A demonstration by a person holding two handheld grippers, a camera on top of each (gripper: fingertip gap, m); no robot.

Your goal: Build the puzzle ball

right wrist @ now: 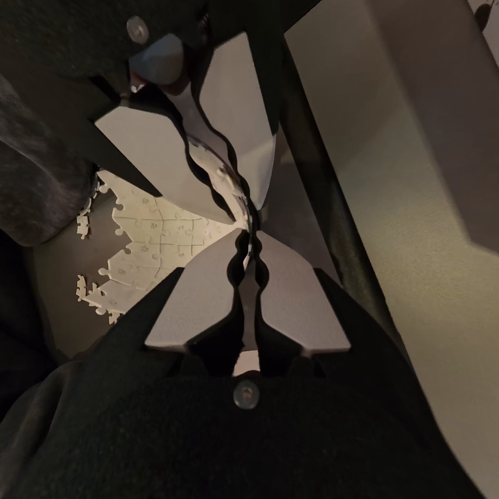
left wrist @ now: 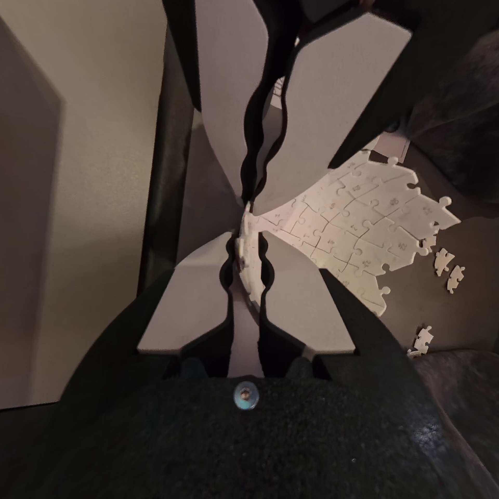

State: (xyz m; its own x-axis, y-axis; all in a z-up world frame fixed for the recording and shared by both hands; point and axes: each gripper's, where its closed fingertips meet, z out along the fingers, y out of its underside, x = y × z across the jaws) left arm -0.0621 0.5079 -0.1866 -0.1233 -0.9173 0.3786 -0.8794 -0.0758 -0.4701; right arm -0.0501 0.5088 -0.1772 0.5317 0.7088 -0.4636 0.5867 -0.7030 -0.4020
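between both grippers, curved jigsaw shell (left wrist: 351,224)

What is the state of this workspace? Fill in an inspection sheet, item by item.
Surface: dark tabletop, dimly lit.
Job's things: curved white puzzle shell, partly assembled, held by its edge.
Clutter: loose puzzle pieces lying beside the shell.
Grippers: left gripper and right gripper both shut on the shell's rim, tips meeting.
Cables: nothing seen.
Surroundings: pale wall, dark upright post.
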